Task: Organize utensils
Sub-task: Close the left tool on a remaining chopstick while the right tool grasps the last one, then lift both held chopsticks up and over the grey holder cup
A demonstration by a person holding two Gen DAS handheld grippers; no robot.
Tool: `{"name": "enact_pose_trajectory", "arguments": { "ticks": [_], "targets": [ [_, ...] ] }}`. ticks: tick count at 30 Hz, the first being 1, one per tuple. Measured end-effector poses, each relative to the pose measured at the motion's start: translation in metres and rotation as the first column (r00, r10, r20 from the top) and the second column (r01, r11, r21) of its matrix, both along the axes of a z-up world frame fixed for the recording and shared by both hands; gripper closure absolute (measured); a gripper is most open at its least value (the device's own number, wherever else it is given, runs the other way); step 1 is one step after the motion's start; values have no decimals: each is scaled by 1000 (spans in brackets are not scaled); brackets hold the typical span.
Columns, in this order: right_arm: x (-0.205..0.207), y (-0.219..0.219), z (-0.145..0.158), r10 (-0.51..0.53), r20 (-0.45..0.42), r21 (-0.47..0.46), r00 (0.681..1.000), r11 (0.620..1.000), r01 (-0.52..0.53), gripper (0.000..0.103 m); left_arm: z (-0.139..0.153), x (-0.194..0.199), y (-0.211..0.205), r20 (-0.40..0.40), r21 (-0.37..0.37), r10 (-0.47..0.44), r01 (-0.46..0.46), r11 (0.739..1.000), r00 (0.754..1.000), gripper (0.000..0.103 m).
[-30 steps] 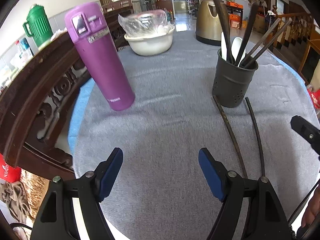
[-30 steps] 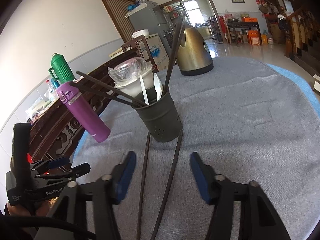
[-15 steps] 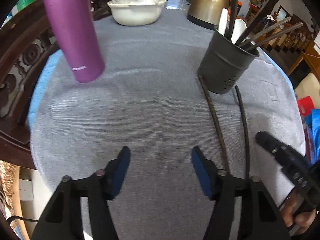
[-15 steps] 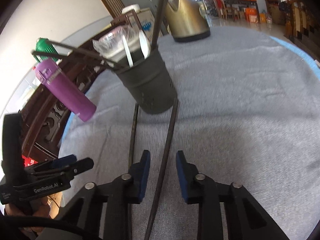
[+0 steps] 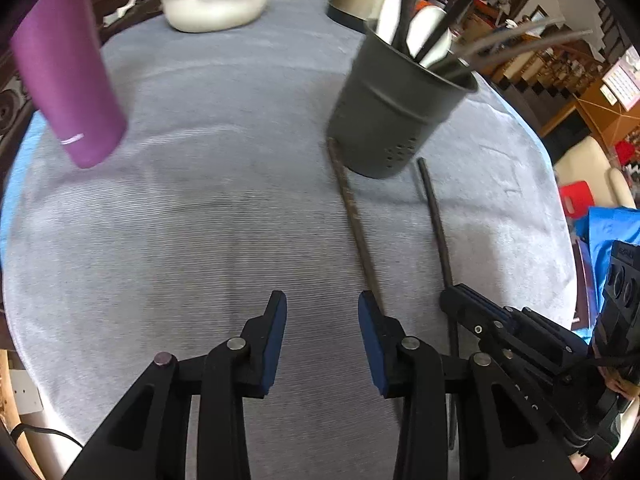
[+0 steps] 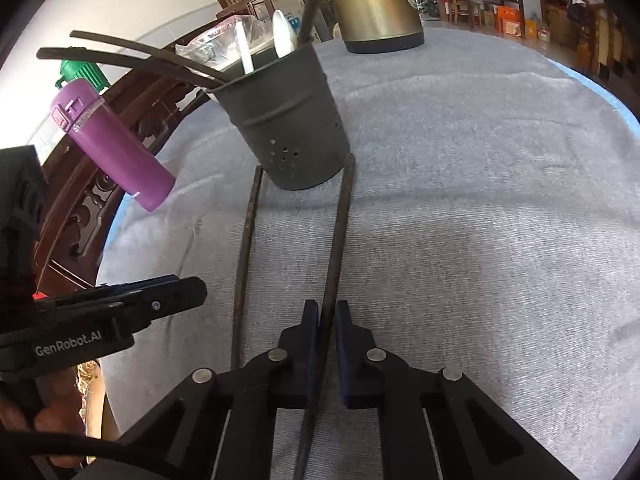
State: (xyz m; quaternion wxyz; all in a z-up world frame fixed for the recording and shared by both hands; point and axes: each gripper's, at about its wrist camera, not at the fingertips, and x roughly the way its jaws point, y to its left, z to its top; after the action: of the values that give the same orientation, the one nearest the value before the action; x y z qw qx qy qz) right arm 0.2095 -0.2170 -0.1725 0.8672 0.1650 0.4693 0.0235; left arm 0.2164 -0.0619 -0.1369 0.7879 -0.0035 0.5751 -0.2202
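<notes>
A: The left tool (image 5: pixel 322 312) first. What state is it in?

B: Its blue pads have just been narrowing but grasp nothing, only bare grey cloth between them. The rusty chopstick (image 5: pixel 352 216) lies on the bench (image 5: pixel 200 240) just outside its right pad, running from there up to the foot of the dark utensil holder (image 5: pixel 396 108).

A: And the right tool (image 6: pixel 328 310)?

B: Clenched. Its pads have just been closing and now pinch the dark chopstick (image 6: pixel 340 232), which runs straight out ahead and ends beside the base of the holder, on the holder's right.

A: So the two sticks flank the holder?

B: Yes, one at each side of its base, lying flat on the cloth. The holder stands upright with more chopsticks and white spoons (image 6: pixel 282 36) in it.

A: Anything else near the holder?

B: A purple flask (image 6: pixel 112 144) well to its left, a brass-coloured kettle (image 6: pixel 376 4) behind it.
</notes>
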Motion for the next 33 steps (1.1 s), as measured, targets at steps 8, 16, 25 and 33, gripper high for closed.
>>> {"name": "enact_pose_trajectory", "arguments": {
  "ticks": [8, 16, 25, 33],
  "targets": [
    [-9, -20, 0, -43, -25, 16, 999, 999, 43, 94, -9, 2, -31, -2, 17, -44, 44, 999, 999, 64],
    [-17, -28, -1, -72, -48, 85, 996, 994, 76, 94, -23, 8, -55, 25, 7, -92, 92, 996, 995, 93],
    [-25, -30, -2, -68, -70, 131, 995, 988, 77, 94, -20, 0, -30, 6, 2, -143, 143, 990, 990, 96],
    [-24, -27, -3, -57, -89, 156, 994, 985, 71, 93, -17, -7, -16, -5, 4, -154, 154, 988, 988, 95]
  ]
}}
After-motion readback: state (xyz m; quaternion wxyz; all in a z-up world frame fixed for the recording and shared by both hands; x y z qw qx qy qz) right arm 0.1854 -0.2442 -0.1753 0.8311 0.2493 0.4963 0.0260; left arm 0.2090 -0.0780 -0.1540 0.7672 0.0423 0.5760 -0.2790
